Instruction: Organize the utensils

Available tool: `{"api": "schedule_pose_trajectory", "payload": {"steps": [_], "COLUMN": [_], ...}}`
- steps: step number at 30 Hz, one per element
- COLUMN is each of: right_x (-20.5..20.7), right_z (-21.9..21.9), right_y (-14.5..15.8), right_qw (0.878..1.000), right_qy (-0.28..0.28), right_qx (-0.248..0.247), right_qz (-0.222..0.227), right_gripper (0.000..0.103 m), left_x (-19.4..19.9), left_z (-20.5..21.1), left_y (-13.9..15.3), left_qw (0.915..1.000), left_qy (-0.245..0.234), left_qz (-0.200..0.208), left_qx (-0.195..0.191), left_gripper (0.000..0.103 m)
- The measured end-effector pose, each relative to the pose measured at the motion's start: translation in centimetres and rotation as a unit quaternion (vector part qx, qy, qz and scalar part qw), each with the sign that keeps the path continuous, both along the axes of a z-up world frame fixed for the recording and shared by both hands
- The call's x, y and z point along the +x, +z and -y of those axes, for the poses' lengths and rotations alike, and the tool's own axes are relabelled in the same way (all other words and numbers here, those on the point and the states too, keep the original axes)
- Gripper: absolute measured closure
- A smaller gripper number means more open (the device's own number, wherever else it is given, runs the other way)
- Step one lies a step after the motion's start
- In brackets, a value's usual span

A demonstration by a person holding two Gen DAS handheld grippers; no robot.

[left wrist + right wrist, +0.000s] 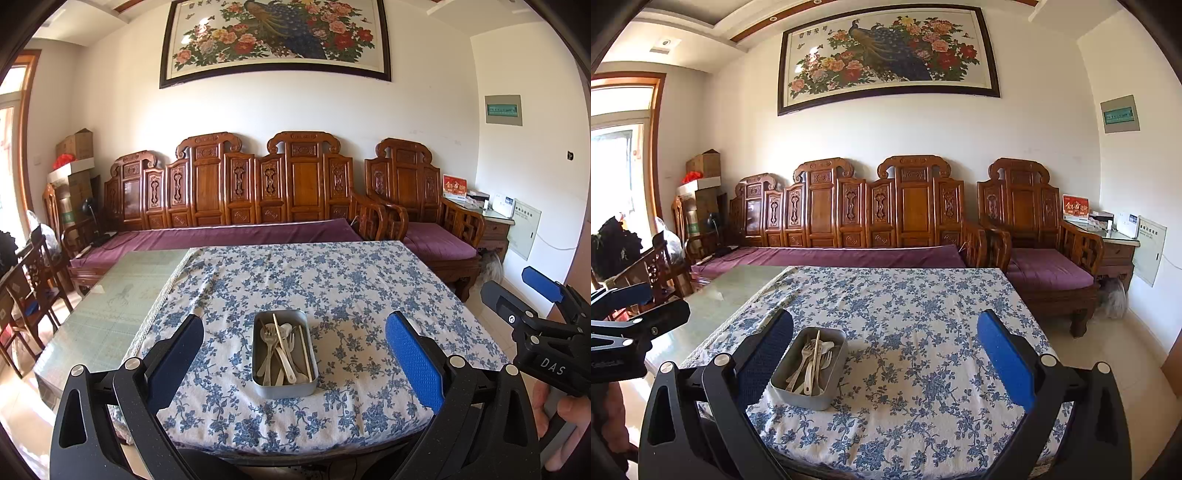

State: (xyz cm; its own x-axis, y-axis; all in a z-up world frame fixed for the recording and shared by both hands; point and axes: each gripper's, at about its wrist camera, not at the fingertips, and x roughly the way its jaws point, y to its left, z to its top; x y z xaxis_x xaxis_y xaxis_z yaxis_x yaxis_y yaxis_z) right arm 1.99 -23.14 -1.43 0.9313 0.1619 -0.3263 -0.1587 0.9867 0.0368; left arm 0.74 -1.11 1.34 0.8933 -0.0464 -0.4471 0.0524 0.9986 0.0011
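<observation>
A grey metal tin (pixel 284 389) sits on the blue floral tablecloth (pixel 332 280) near the table's front edge. It holds white plastic forks, spoons and chopsticks (pixel 280 350), loosely piled. My left gripper (pixel 295 319) hovers open just in front of the tin, with nothing between its blue pads. In the right wrist view the tin (pixel 809 400) with its utensils (pixel 812 362) lies toward the left finger of my right gripper (pixel 886 317), which is also open and holds nothing. Each gripper shows in the other's view: the right gripper (pixel 517 291) off the table's right side, the left gripper (pixel 646 301) at the left.
The cloth covers the right part of the table; bare glass tabletop (pixel 110 306) shows on the left. A carved wooden sofa (pixel 240 192) with purple cushions stands behind, wooden chairs (pixel 29 280) at the left. A person's hand (pixel 569 410) holds the right gripper.
</observation>
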Motion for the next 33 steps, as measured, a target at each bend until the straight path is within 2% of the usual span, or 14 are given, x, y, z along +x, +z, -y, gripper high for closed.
{"api": "schedule_pose_trajectory", "payload": {"steps": [33], "right_x": [-0.12], "right_z": [-0.12], "right_y": [0.18], "right_qw": [1.000], "right_qy": [0.000], "right_qx": [0.003], "right_qz": [0.002], "right_gripper": [0.003], "left_x": [0.08], "left_z": [-0.01], "left_y": [0.32], "left_qw": [1.0000], "left_qy": [0.002], "left_qz": [0.002], "left_qx": [-0.001], "left_gripper": [0.008]}}
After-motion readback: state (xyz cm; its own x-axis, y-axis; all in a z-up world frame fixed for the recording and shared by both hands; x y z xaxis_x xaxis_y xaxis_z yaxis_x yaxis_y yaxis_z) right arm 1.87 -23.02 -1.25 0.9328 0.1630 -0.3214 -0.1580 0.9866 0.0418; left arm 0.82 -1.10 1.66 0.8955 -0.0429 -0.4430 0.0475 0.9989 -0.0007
